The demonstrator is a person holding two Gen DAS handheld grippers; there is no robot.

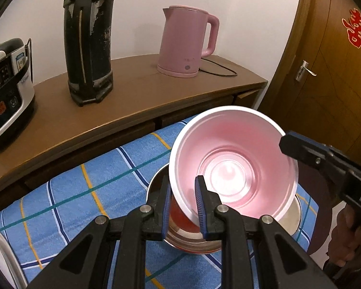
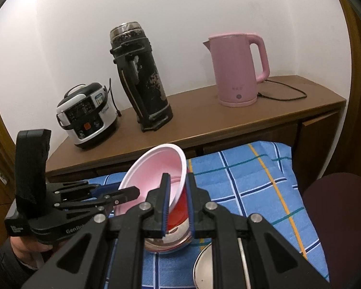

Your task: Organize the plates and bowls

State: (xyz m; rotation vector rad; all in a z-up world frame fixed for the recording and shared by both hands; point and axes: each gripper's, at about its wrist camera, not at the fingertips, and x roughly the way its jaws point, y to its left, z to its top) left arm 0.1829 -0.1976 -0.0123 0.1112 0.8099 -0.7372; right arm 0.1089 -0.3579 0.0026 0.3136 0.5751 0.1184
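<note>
Left wrist view: left gripper (image 1: 184,202) is clamped on the near rim of the pink bowl (image 1: 233,166), 1 finger inside, 1 outside. Bowl is tilted, mouth toward the camera, sitting over the steel bowl (image 1: 192,239) on the blue checked cloth (image 1: 89,183). Looks like a nesting move: the rim pinch gives tilt control. Right gripper (image 1: 288,142) comes in at the bowl's far-right rim; can't tell its jaw state from here. White tray (image 1: 0,252) sits at the cloth's left edge.

Right wrist view: right gripper (image 2: 178,204) pinches the pink bowl's (image 2: 156,173) right rim, red outer wall (image 2: 178,216) between the pads. Left gripper (image 2: 130,192) holds the opposite rim. 2 grips on opposite sides likely keep it steady while it seats in the steel bowl (image 2: 166,240) below. Another steel dish (image 2: 204,269) lies just right of that, on the cloth (image 2: 252,192).
</note>
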